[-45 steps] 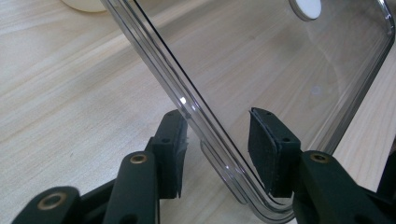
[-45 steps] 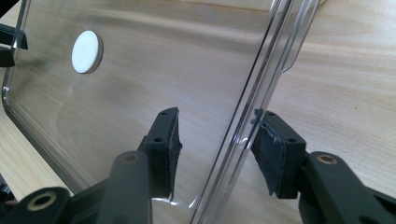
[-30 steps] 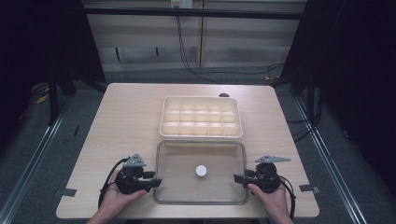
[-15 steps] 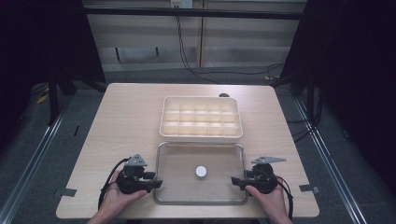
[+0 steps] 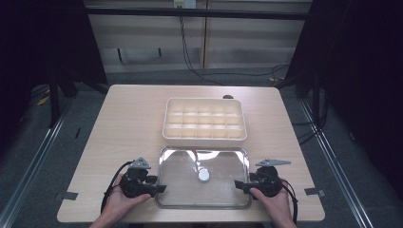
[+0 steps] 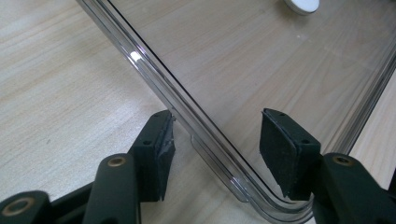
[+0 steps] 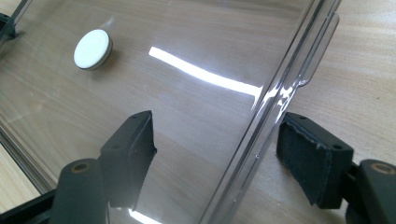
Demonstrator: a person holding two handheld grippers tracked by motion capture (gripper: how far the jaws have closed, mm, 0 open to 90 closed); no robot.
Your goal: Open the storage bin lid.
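Clear plastic makes up the lid (image 5: 204, 176), a flat rectangular sheet with rounded corners that lies on the pale wood worktop (image 5: 128, 118) near the person's edge, just in front of the cream compartment box (image 5: 204, 118). A small white round knob (image 5: 204, 175) sits at the lid's middle, and a bright streak of light reflects off its surface. The box stands farther back on the worktop, its grid of small compartments open to the top, its near wall just beside the lid's far edge. The left gripper (image 5: 154, 186) rests at the lid's left edge, held in the person's left hand (image 5: 121, 199); in the left gripper view its fingers (image 6: 156, 154) stand apart on either side of the lid's raised rim near a corner, the rim running between them with a gap to the far pad, and they have just been opening. The right gripper (image 5: 241, 184) rests at the lid's right edge in the right hand (image 5: 275, 204); in the right gripper view its fingers (image 7: 315, 161) likewise stand apart, the rim and a small tab of the lid (image 7: 261, 112) passing between them without either pad pressing on it, and they too have just been opening. The lid lies flat on the worktop, released by both.
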